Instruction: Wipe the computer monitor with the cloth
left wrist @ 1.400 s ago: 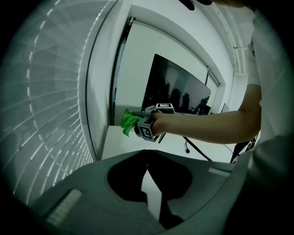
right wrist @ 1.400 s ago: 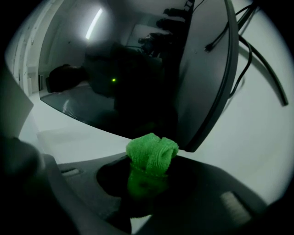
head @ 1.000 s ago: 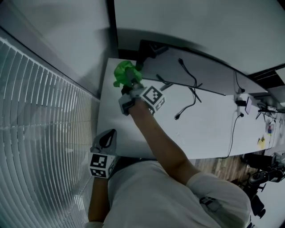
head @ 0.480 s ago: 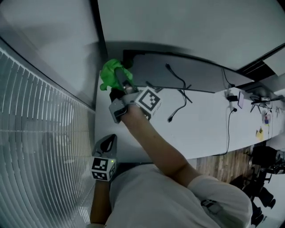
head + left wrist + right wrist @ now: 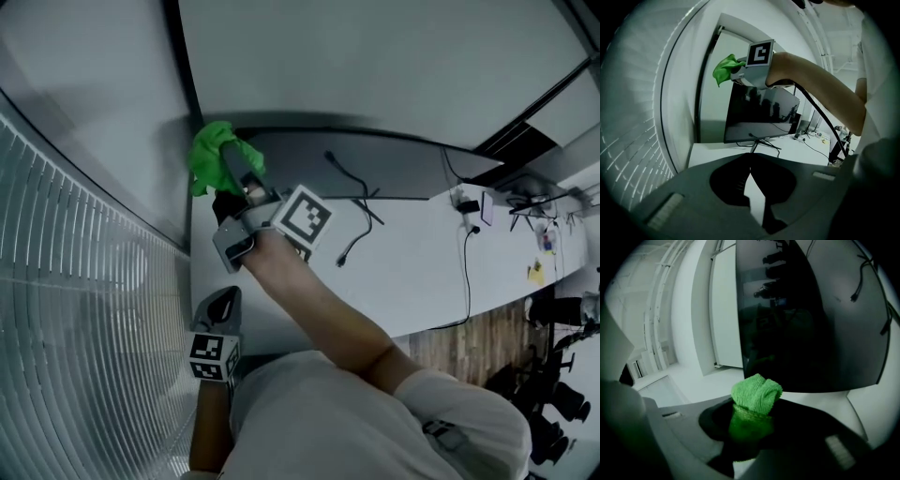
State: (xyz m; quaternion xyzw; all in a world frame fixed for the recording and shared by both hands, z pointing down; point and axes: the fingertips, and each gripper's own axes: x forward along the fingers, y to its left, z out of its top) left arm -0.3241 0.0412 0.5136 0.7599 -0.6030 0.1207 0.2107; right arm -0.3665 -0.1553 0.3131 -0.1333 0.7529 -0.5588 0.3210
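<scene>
White worktop (image 5: 412,253), right hand-held gripper (image 5: 236,171) pinching green cloth (image 5: 210,150) at top-left corner of monitor (image 5: 403,167), left hand-held gripper (image 5: 221,306) (empty) closed, well clear.

Office setting. You stand at a long white desk (image 5: 403,272) carrying a computer monitor (image 5: 403,164) and trailing cables (image 5: 466,272). Window blinds (image 5: 75,281) run along your left. Dark chairs (image 5: 553,403) sit beside wood flooring (image 5: 464,339).
</scene>
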